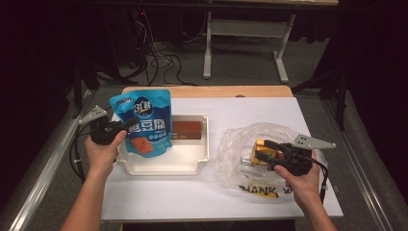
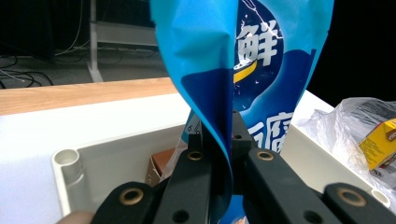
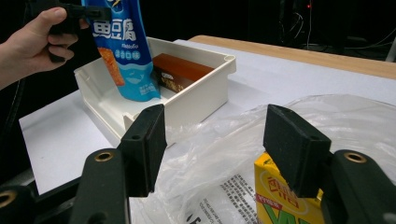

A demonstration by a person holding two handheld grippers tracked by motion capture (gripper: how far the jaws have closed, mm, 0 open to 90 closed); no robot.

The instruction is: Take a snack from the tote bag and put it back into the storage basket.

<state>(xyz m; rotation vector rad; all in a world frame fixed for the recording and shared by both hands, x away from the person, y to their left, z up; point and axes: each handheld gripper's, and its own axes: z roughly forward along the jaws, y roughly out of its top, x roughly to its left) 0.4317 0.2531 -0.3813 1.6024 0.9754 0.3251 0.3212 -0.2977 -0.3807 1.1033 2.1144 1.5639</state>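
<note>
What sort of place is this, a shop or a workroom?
Most likely a workroom or lab set up for recording: a white-covered table ringed by dark curtains, loose cables on the grey floor, and handheld grippers like the left gripper.

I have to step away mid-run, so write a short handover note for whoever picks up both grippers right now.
Left gripper: jaws shut on the blue printed snack pouch, held upright over the white plastic tray.
Right gripper: jaws open, above the yellow drink carton, not gripping it.
Carton sits inside the clear plastic bag on the white table.
Done: brown rectangular box lies in the tray.
Left, probably: set the pouch down in the tray, then pick the carton out.
</note>
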